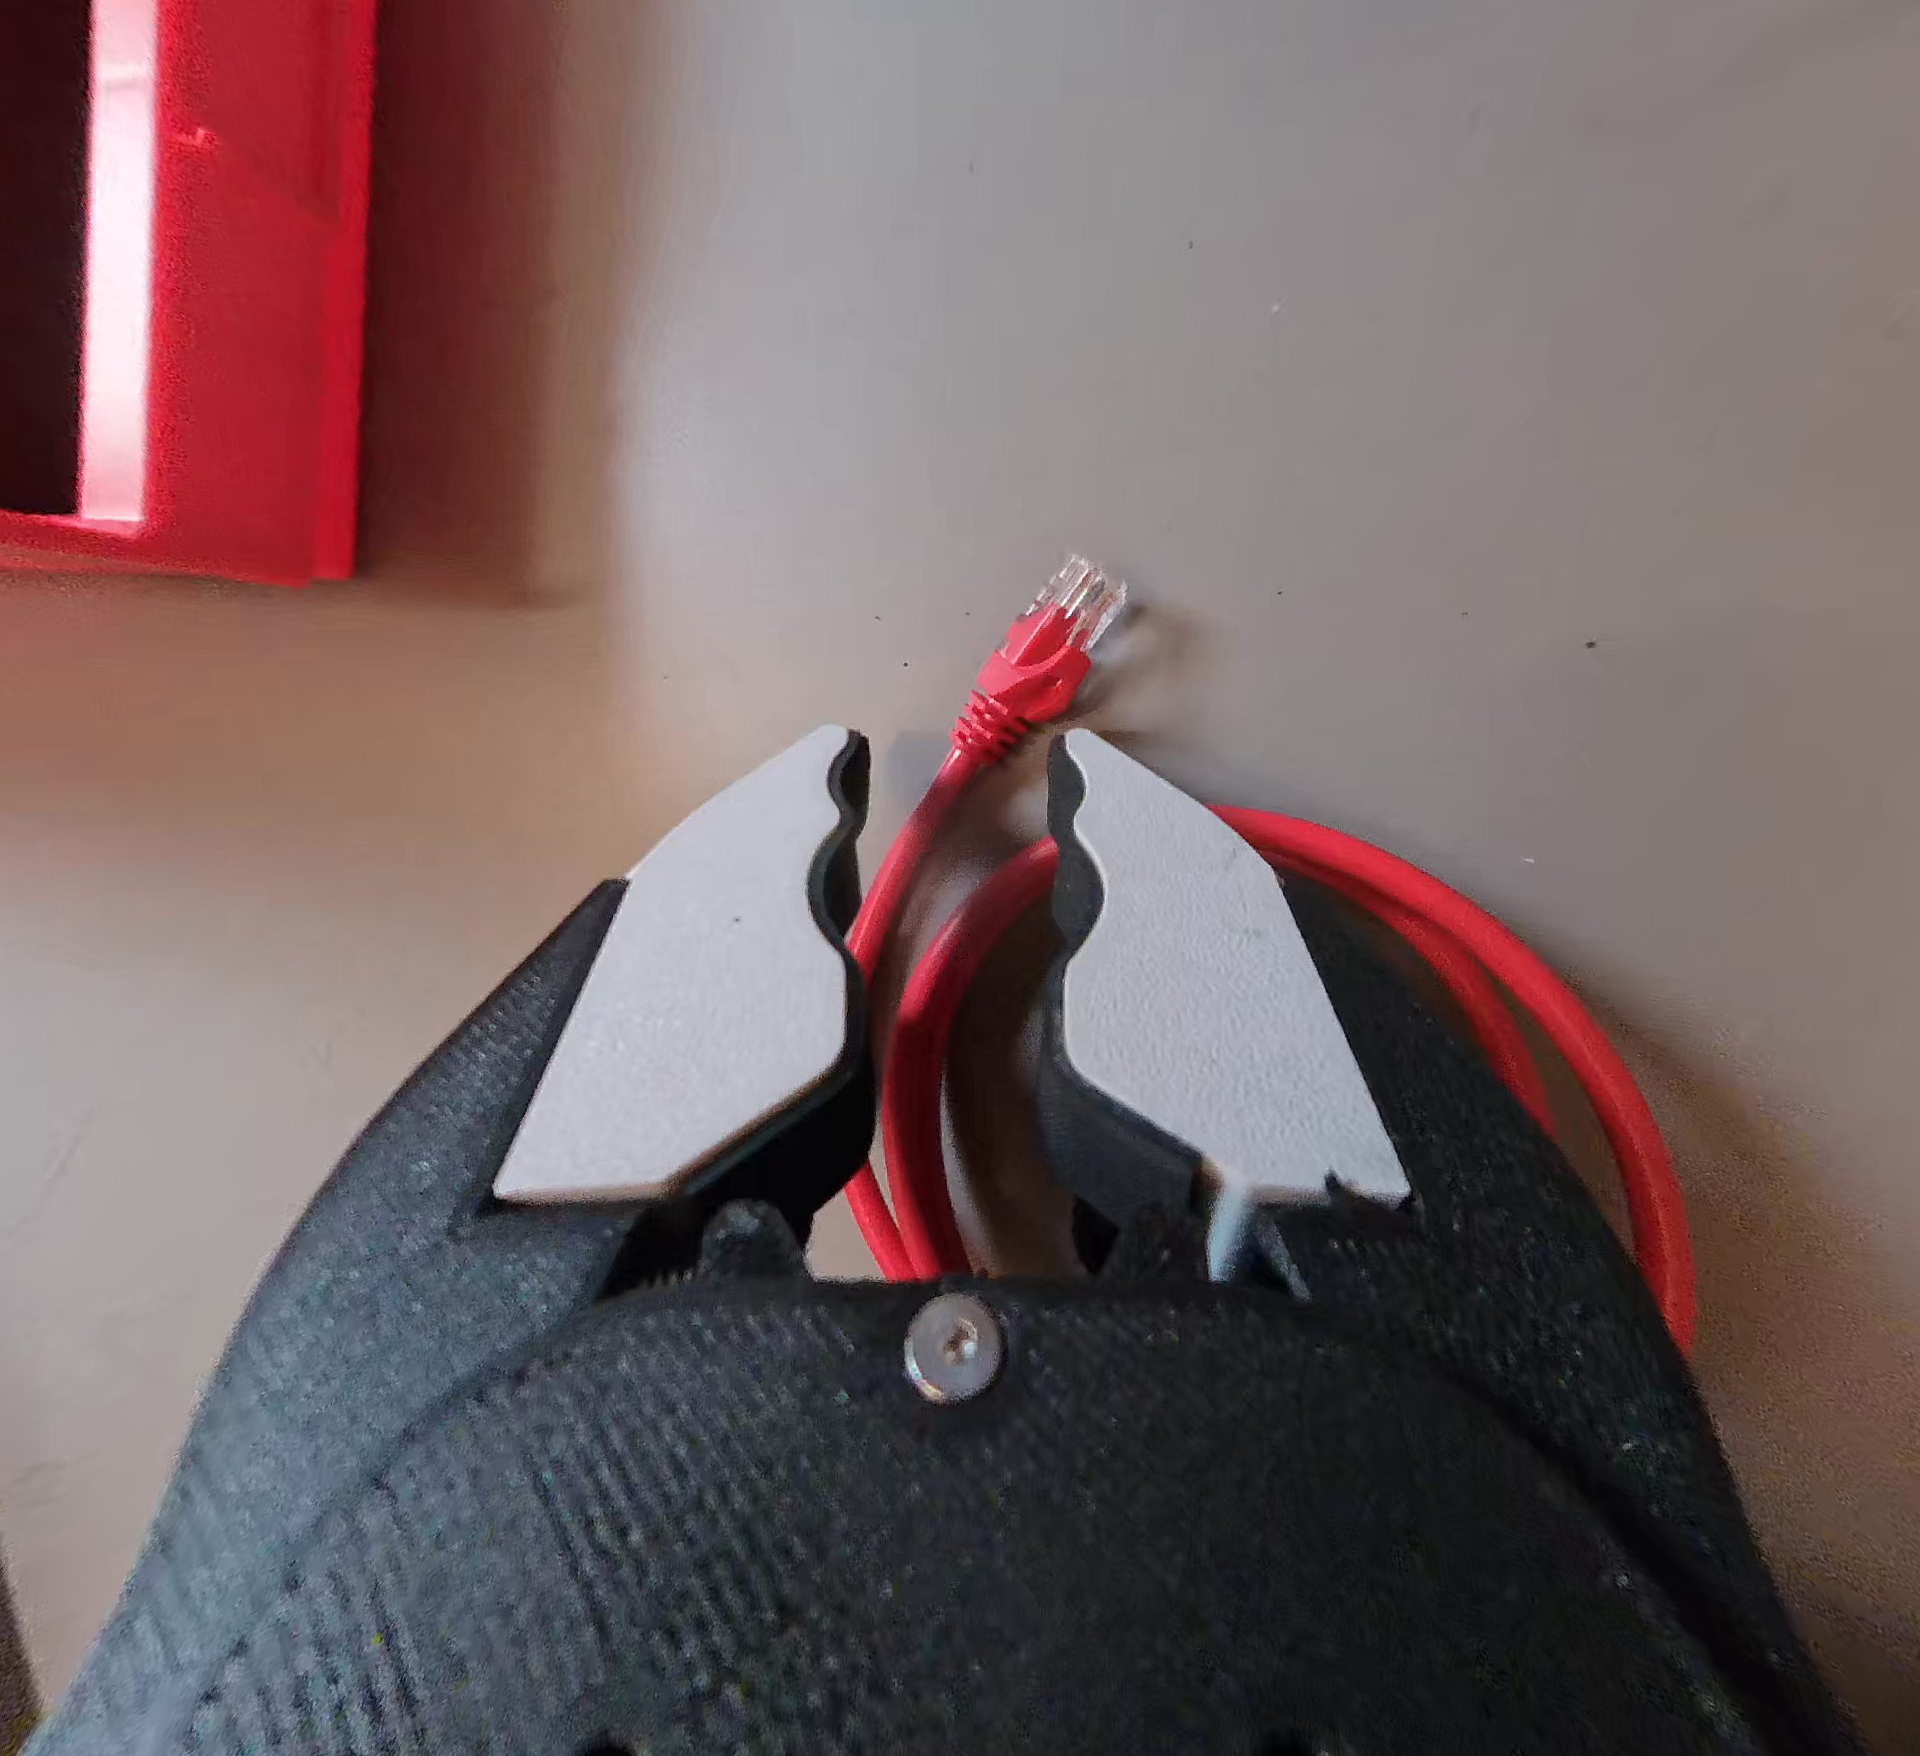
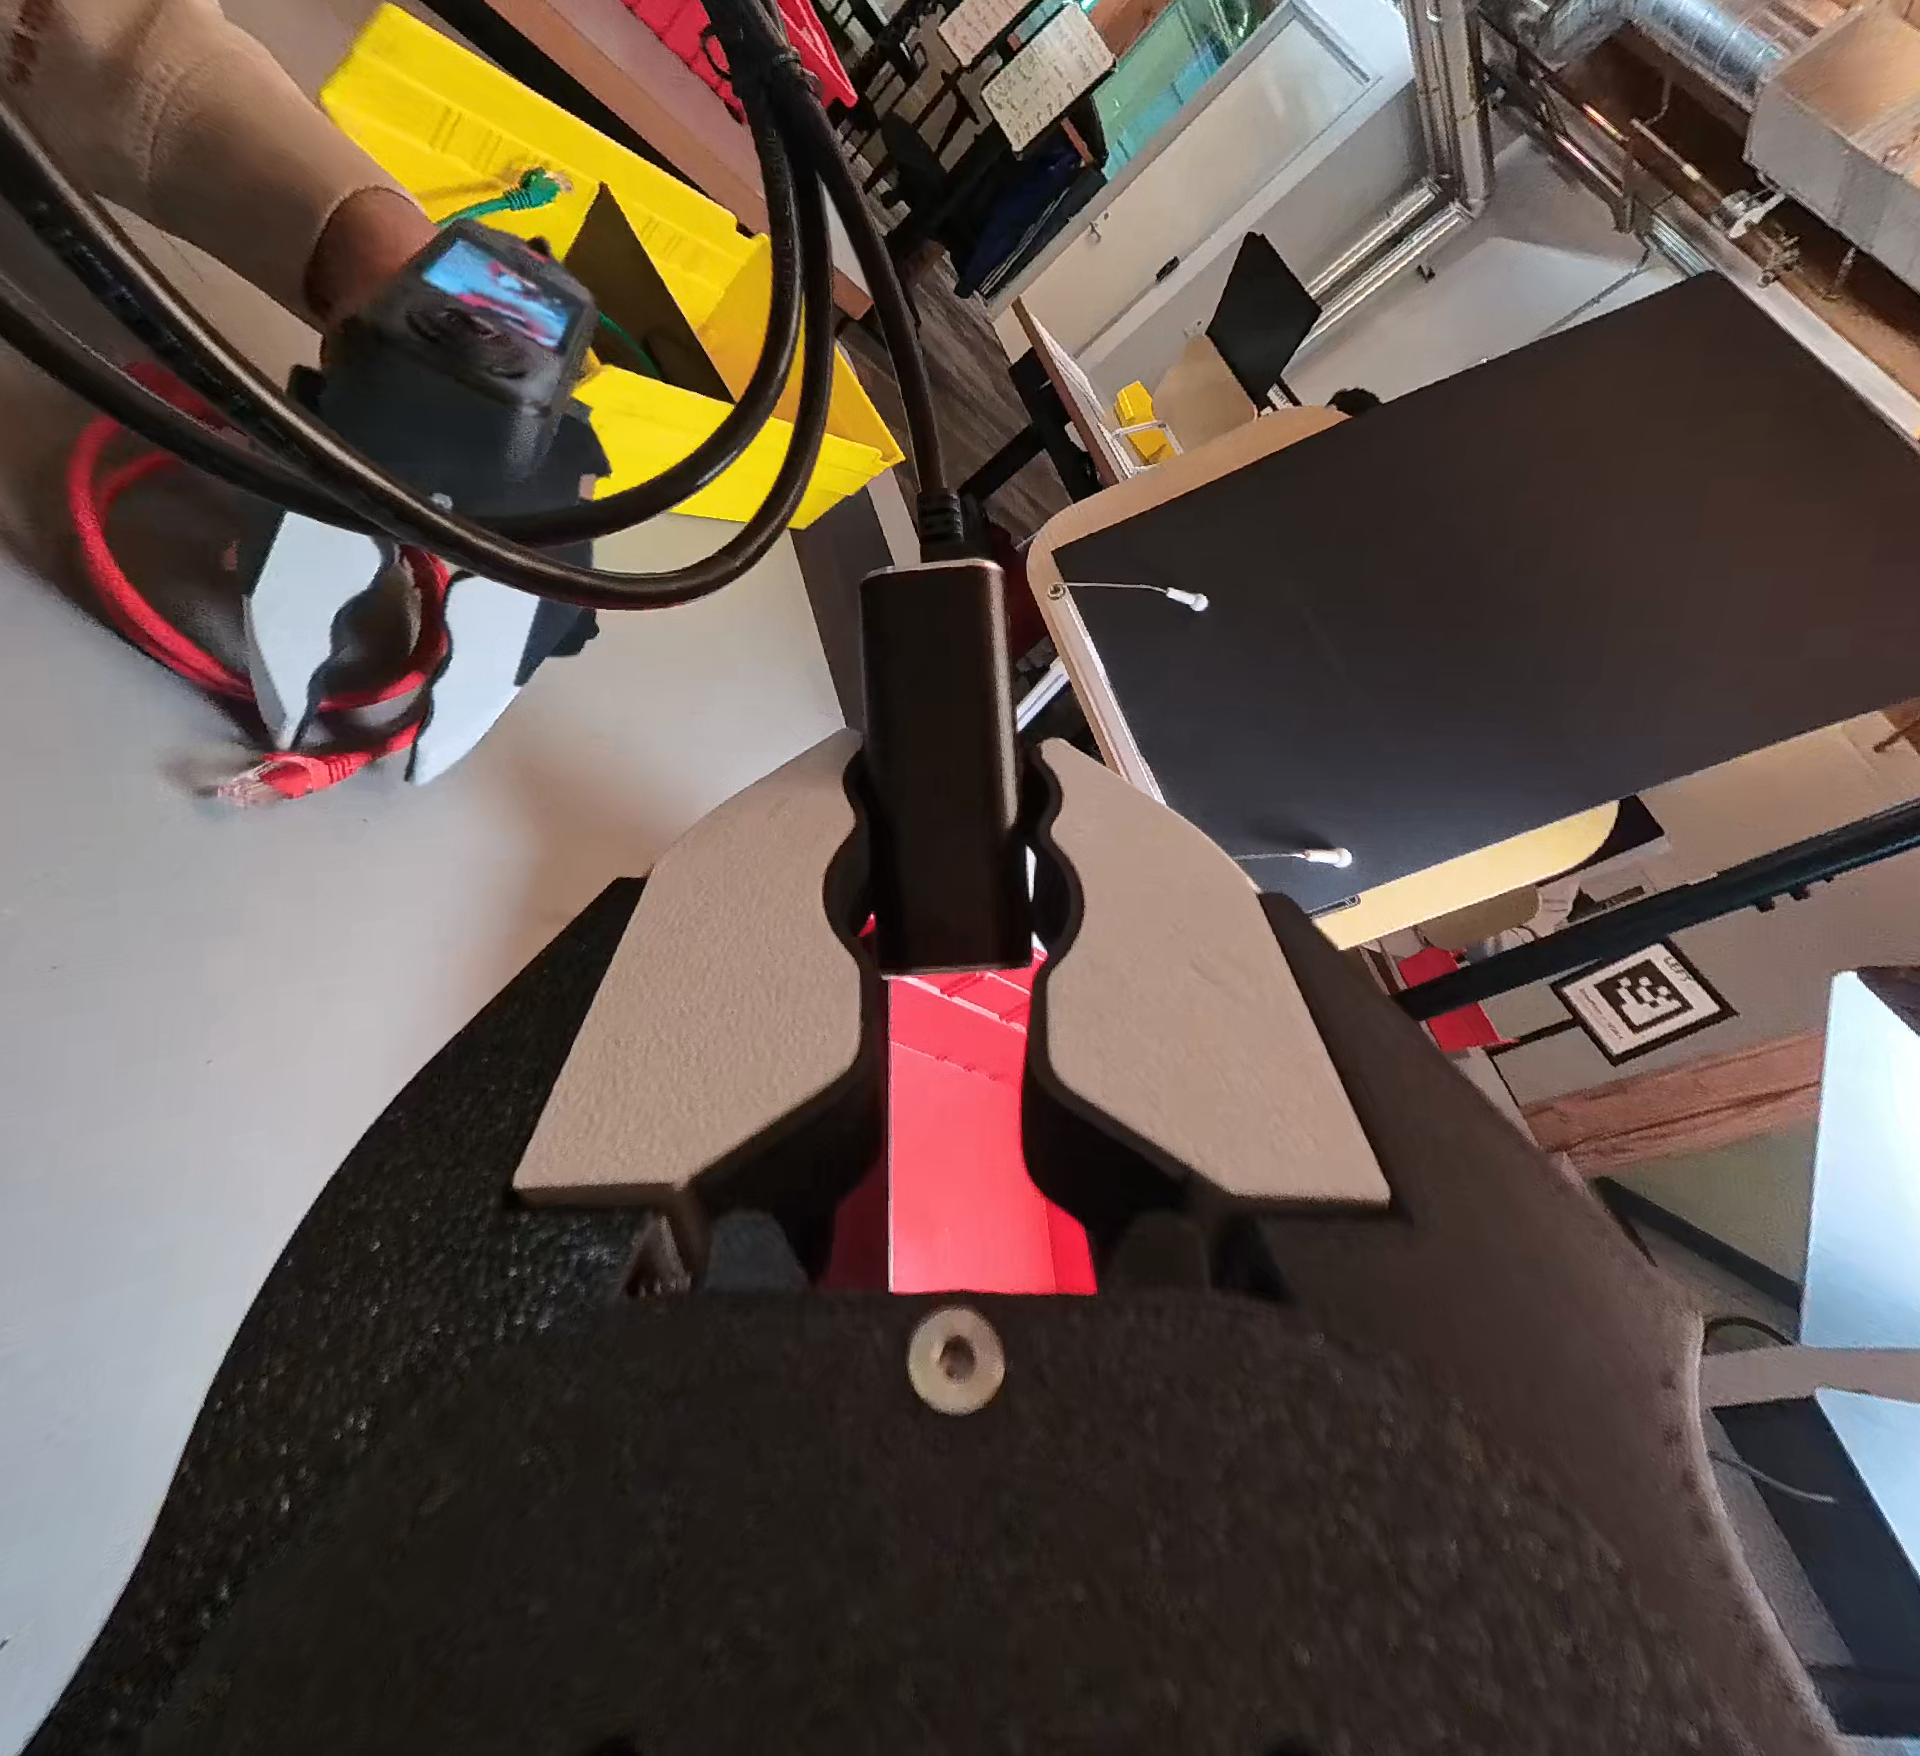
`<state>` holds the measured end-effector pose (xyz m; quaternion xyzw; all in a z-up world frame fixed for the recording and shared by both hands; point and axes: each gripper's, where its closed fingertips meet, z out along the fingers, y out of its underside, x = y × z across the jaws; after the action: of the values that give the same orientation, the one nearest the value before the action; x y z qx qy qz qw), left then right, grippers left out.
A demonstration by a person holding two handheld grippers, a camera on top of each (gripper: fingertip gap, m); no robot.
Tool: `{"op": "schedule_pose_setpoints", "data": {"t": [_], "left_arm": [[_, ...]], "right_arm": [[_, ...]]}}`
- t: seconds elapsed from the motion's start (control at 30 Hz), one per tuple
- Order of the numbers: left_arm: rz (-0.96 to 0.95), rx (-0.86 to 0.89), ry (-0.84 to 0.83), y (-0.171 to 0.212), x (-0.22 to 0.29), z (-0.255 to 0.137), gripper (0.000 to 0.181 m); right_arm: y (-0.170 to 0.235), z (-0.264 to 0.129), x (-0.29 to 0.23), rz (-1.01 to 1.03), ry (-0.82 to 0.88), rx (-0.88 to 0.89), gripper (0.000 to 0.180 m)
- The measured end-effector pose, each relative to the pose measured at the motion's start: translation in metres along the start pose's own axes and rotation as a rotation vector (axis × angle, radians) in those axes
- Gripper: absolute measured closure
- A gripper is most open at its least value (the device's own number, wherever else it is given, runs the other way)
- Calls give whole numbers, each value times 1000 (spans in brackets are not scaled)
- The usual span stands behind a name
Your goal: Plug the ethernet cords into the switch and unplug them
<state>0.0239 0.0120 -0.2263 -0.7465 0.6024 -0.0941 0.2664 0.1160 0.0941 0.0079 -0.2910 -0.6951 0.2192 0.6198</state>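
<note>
A red ethernet cord [image 1: 1455, 937] lies coiled on the grey table [image 1: 1247, 252]. Its red-booted clear plug [image 1: 1049, 641] rests just past my left gripper's fingertips. My left gripper [image 1: 958, 750] is open, with a strand of the cord running loosely between its fingers. The right wrist view shows this gripper [image 2: 353, 740] low over the cord and plug [image 2: 281, 776]. My right gripper [image 2: 945, 761] is shut on a small black box, the switch [image 2: 935, 667], held in the air, with a black lead [image 2: 914, 376] coming out of its far end.
A red bin [image 1: 260, 200] stands at the left, and red plastic [image 2: 966, 1135] shows under my right gripper. A yellow bin [image 2: 686, 449] holds a green ethernet cord [image 2: 530, 191]. Black cables [image 2: 520, 553] hang across the view. A person's sleeve [image 2: 156, 96] is behind the left gripper. My hands' fingertips stand some 25 cm from each other.
</note>
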Motion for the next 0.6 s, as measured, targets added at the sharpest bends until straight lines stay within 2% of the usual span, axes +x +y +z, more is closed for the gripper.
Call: {"op": "schedule_pose_setpoints", "data": {"t": [0.23,0.4,0.53,0.6], "left_arm": [[72,13,-37,-4,0,5,153],[59,45,-99,-7,-8,9,165],[-58,-12,-240,-1,-31,11,168],[-202,11,-207,2,-35,7,168]], "right_arm": [[3,-5,5,10,18,-6,154],[5,-4,5,21,15,1,154],[7,-1,1,8,6,-15,154],[9,2,-2,-15,2,-36,154]]}}
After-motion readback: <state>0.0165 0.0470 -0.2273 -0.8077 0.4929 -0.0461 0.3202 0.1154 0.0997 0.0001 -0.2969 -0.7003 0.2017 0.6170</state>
